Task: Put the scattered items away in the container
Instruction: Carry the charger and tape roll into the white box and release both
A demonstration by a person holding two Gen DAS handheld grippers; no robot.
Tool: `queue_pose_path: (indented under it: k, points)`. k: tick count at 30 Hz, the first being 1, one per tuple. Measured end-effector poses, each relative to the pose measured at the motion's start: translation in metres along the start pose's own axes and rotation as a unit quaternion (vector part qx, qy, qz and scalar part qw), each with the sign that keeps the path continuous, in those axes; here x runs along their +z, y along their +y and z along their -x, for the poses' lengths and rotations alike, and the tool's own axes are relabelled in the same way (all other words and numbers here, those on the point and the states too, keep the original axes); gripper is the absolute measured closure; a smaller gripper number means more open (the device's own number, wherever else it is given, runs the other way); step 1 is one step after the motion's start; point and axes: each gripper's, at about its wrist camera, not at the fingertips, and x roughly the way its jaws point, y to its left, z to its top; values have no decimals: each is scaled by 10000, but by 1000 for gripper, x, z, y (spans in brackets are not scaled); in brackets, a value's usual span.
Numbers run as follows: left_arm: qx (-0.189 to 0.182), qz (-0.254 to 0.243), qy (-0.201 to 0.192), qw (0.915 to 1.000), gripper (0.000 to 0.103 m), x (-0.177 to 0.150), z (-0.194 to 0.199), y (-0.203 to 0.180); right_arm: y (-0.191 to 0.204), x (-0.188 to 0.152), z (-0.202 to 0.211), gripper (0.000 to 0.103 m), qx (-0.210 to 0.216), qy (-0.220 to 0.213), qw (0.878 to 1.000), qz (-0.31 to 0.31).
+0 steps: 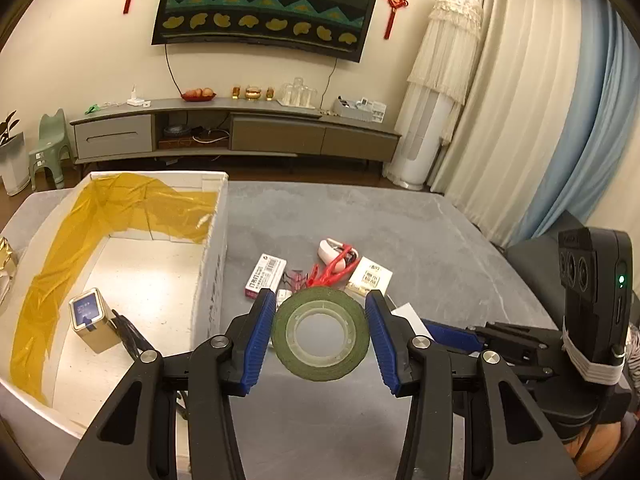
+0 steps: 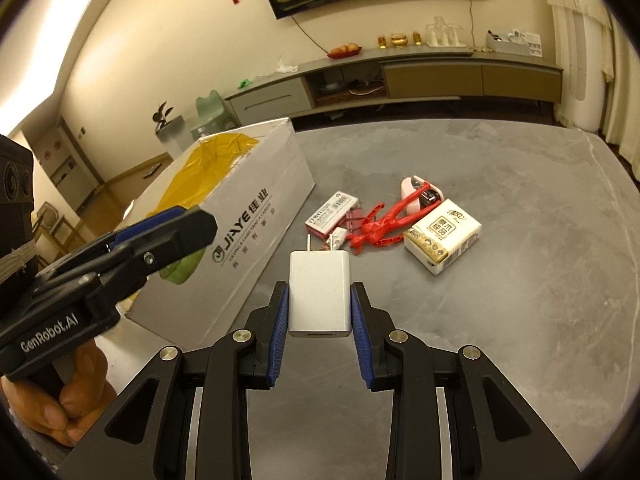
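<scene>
The roll of dark green tape point(image 1: 320, 332) is held between the fingers of the left tool point(image 1: 320, 328), above the grey stone surface point(image 1: 440, 232). To that tool's left, the open white cardboard box point(image 1: 212, 264) is placed on the surface, with a small square tin point(image 1: 91, 319) inside it. Ahead of the tool, a white and red staple box point(image 1: 265, 276), a red plastic clip point(image 1: 334, 270) and a white tissue packet point(image 1: 370, 276) are clustered. The white plug adapter point(image 2: 319, 294) is gripped in the right tool point(image 2: 320, 312), prongs pointing forward.

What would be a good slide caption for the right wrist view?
Right gripper holding a white charger above the grey table, cardboard box to its left, scattered items beyond.
</scene>
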Motion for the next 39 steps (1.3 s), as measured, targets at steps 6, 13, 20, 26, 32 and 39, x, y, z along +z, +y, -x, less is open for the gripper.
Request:
queue_pose_path:
  k: [6, 13, 20, 26, 32, 39]
  points:
    - [-53, 77, -189, 9998, 55, 7, 19, 8, 18, 4, 6, 71, -20, -22, 9999, 139]
    - [-84, 271, -458, 9985, 55, 17, 45, 27, 43, 13, 10, 71, -29, -82, 9993, 355]
    - [27, 528, -571, 9970, 55, 23, 59, 50, 72, 26, 8, 71, 11, -110, 9982, 584]
    - [117, 718, -623, 9954, 55, 29, 67, 73, 98, 40, 3, 71, 59, -128, 9964, 840]
    - [114, 1016, -706, 9922, 55, 36, 75, 99, 122, 53, -1, 71, 126, -162, 9940, 1073]
    - [241, 1182, -751, 9898, 55, 48, 73, 121, 143, 66, -12, 71, 195, -152, 9915, 1280]
